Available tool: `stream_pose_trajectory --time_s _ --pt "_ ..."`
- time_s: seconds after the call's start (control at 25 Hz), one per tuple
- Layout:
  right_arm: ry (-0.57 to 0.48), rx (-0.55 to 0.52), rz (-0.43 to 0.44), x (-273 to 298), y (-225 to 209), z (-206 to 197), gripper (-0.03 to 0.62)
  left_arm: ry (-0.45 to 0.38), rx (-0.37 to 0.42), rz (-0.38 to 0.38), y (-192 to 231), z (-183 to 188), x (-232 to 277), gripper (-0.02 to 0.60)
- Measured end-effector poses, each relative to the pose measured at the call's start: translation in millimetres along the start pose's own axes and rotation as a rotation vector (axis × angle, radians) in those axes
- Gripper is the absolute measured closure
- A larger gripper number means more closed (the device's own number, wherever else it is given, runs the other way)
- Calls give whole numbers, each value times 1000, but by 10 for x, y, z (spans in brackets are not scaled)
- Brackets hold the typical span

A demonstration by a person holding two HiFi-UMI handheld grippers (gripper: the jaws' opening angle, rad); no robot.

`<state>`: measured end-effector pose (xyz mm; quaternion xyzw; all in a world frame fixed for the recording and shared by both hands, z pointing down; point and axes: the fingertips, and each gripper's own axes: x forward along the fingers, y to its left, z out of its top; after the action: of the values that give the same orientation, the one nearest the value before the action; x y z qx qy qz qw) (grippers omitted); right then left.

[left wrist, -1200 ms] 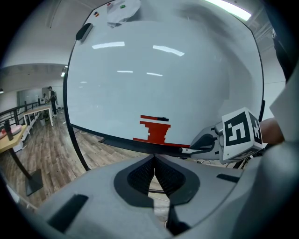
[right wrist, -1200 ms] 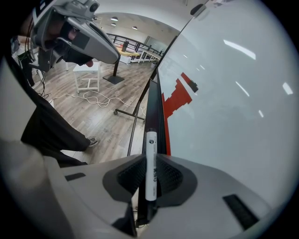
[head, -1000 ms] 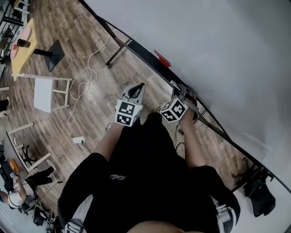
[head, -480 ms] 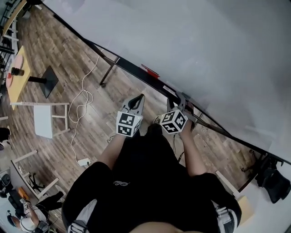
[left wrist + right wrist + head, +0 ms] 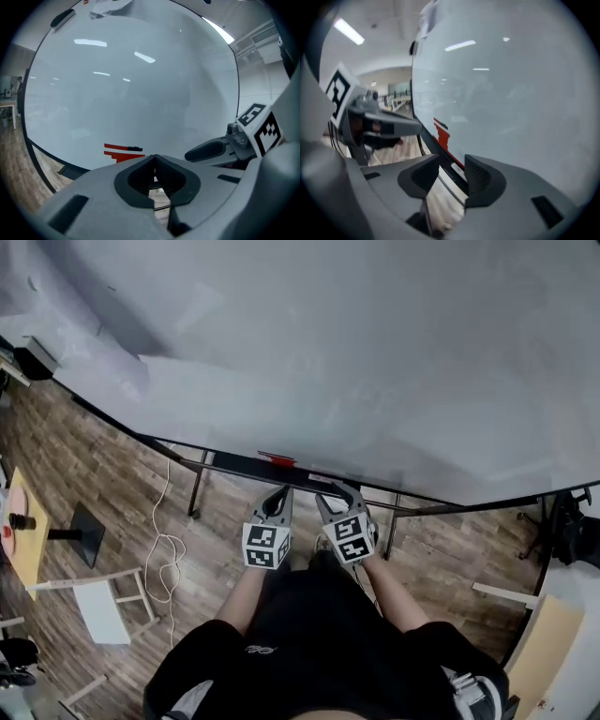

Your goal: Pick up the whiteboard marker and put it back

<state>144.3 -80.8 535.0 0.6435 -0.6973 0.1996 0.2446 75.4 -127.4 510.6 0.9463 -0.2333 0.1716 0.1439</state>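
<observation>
So, my right gripper point(image 5: 452, 164) has its fingers spread wide with nothing held. Through the gap I can see the whiteboard marker point(image 5: 458, 171), a pale stick lying on the dark tray point(image 5: 442, 157) along the bottom edge of the whiteboard point(image 5: 511, 84), just past the tips. My left gripper point(image 5: 154, 159) is pinched fully together on nothing and hangs just left of the right one, while a red object point(image 5: 123, 151) sits further left on that tray, well apart from the marker.
</observation>
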Motion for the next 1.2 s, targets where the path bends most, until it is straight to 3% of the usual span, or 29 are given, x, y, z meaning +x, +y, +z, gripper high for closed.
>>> stream_pose_trajectory --time_s 0.04,0.12,0.28,0.52,0.72,1.2 --pt "-41 111 9 -34 0 50 442 -4 5 -19 2 39 3 574" --pt "-118 242 -29 -109 -45 173 519 -11 14 -60 -1 106 -3 574" --pt "-208 200 -216 -322 -71 316 585 -5 36 -160 -97 87 -101 574" --pt "-280 276 -360 -526 53 310 591 35 74 -274 -60 -87 -211 574" --pt "-315 279 -388 -793 199 347 591 22 91 -280 -69 -7 -359 575" --pt "-435 181 -355 -1584 240 469 591 -98 97 -237 -838 281 -772 574"
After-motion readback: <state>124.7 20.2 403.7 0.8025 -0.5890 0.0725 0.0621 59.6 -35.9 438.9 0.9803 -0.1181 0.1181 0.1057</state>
